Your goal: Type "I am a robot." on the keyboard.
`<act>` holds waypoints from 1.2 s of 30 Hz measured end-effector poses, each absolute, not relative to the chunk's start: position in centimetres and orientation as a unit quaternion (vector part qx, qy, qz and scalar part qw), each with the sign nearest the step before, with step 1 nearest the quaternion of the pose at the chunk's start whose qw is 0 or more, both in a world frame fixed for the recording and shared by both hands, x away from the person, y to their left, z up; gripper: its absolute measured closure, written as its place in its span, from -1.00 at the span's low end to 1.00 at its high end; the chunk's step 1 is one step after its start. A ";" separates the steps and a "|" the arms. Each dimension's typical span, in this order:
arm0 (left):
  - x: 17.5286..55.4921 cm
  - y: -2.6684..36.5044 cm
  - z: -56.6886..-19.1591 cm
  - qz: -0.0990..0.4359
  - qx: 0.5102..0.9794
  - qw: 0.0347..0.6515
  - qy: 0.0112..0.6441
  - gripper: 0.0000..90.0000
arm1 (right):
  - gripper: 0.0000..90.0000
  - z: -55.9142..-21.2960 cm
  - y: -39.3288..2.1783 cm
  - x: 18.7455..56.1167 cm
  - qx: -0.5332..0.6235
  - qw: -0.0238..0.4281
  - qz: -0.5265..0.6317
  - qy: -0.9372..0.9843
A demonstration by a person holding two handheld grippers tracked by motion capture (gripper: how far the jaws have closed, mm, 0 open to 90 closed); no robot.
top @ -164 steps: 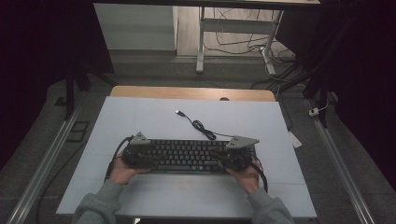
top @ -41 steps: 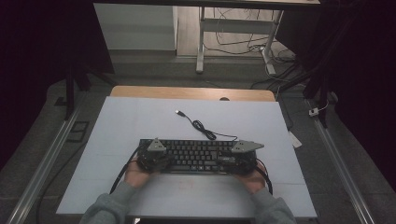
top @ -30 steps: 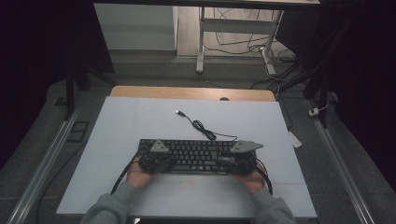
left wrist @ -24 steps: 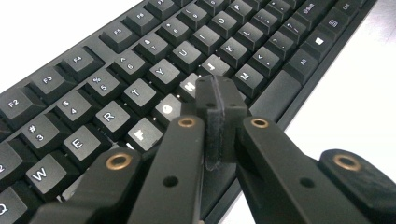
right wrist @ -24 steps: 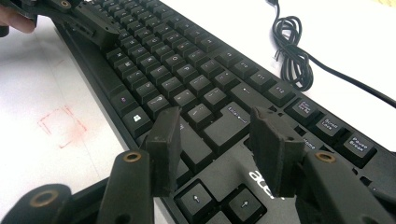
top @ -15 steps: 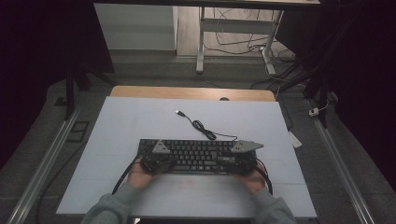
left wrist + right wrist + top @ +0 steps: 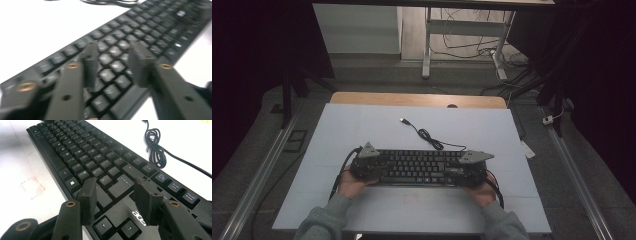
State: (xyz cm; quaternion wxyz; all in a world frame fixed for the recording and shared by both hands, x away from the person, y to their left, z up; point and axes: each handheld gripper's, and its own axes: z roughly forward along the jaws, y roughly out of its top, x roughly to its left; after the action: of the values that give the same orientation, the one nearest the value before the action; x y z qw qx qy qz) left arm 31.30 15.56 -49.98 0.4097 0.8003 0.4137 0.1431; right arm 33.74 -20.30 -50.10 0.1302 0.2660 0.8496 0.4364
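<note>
Near edge, high view: two grey sleeves come in from the bottom, one hand on each gripper. Left gripper [image 7: 368, 165] sits at the left end of the black keyboard [image 7: 419, 166], right gripper [image 7: 472, 167] at its right end, each topped by a grey three-cornered plate.

Left gripper view, blurred: the left gripper [image 7: 113, 60] has its fingers [image 7: 90, 63] spread apart over the keyboard [image 7: 140, 32]; they have just been opening. Keys show through the gap, nothing pinched, so not gripping.

Right gripper view: the right gripper [image 7: 117, 197] has its fingers [image 7: 88, 200] parted above the arrow keys and the logo strip of the keyboard [image 7: 82, 152]. Pads not pressing on anything there; whether the tips touch the keys cannot be told.

The keyboard lies flat on the white surface [image 7: 362, 125], long side running left to right, in the near half and roughly centred. A faint reddish square mark [image 7: 32, 187] is on the surface just beside the keyboard's front edge.

Farther out: the keyboard's black cable [image 7: 432, 140] leaves the back edge, makes a small loose coil, and ends in a USB plug [image 7: 403, 120] lying free on the surface, apart from the keyboard.

Beyond that, a wooden strip [image 7: 412, 99] runs along the far edge of the surface, then grey floor with metal table legs [image 7: 427, 50] and loose cords.
</note>
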 end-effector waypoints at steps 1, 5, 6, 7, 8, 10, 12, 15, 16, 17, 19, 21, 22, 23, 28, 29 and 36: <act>31.3 15.8 -49.9 0.145 0.798 0.409 0.417 0.16 | 0.19 -50.1 -20.3 33.7 0.266 0.130 0.438 0.849; 31.3 17.0 -49.9 0.139 0.799 0.402 0.425 -0.06 | 0.19 -50.2 -20.4 33.8 0.268 0.132 0.433 0.850; 31.3 17.1 -49.9 0.139 0.800 0.400 0.425 -0.09 | 0.19 -50.2 -20.4 33.8 0.269 0.132 0.433 0.850; 31.3 17.4 -50.0 0.136 0.800 0.399 0.428 -0.12 | 0.19 -50.2 -20.4 33.8 0.270 0.133 0.433 0.850; 31.3 17.5 -50.0 0.133 0.799 0.400 0.429 -0.15 | 0.19 -50.2 -20.4 33.9 0.270 0.131 0.434 0.850; 31.2 17.7 -49.9 0.132 0.798 0.401 0.431 -0.19 | 0.18 -50.2 -20.4 33.9 0.270 0.131 0.433 0.850; 31.2 17.8 -49.9 0.128 0.797 0.403 0.432 -0.23 | 0.18 -50.1 -20.4 33.8 0.269 0.133 0.433 0.850; 31.3 17.8 -49.9 0.125 0.797 0.404 0.430 -0.26 | 0.18 -50.1 -20.4 33.8 0.268 0.132 0.435 0.849; 31.3 17.8 -49.9 0.123 0.798 0.404 0.430 -0.26 | 0.18 -50.1 -20.4 33.8 0.269 0.134 0.435 0.849; 31.3 17.8 -49.9 0.122 0.799 0.404 0.429 -0.27 | 0.18 -50.1 -20.4 33.9 0.269 0.132 0.436 0.849; 31.3 17.7 -50.0 0.120 0.801 0.402 0.427 -0.28 | 0.18 -50.1 -20.5 33.9 0.269 0.132 0.438 0.848; 31.3 17.7 -50.0 0.119 0.802 0.401 0.427 -0.29 | 0.18 -50.1 -20.5 33.9 0.270 0.135 0.438 0.847; 31.3 17.6 -50.0 0.119 0.802 0.401 0.426 -0.30 | 0.18 -50.0 -20.4 33.9 0.268 0.134 0.438 0.847; 31.3 17.6 -50.0 0.119 0.802 0.401 0.426 -0.30 | 0.18 -50.0 -20.4 33.9 0.267 0.134 0.441 0.847; 31.3 17.5 -50.0 0.120 0.802 0.401 0.425 -0.30 | 0.18 -49.4 -20.1 33.8 0.262 0.132 0.449 0.844; 31.3 17.5 -50.0 0.120 0.802 0.401 0.425 -0.30 | 0.18 -49.3 -20.0 33.8 0.262 0.133 0.448 0.844; 31.4 17.4 -50.1 0.120 0.804 0.399 0.424 -0.31 | 0.19 -48.8 -18.9 34.2 0.262 0.131 0.456 0.840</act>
State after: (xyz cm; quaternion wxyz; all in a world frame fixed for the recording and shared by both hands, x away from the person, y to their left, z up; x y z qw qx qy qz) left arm 31.35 17.44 -50.06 0.3991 0.8038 0.4244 0.1204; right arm 34.21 -18.93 -48.75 0.1313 0.2624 0.8400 0.4563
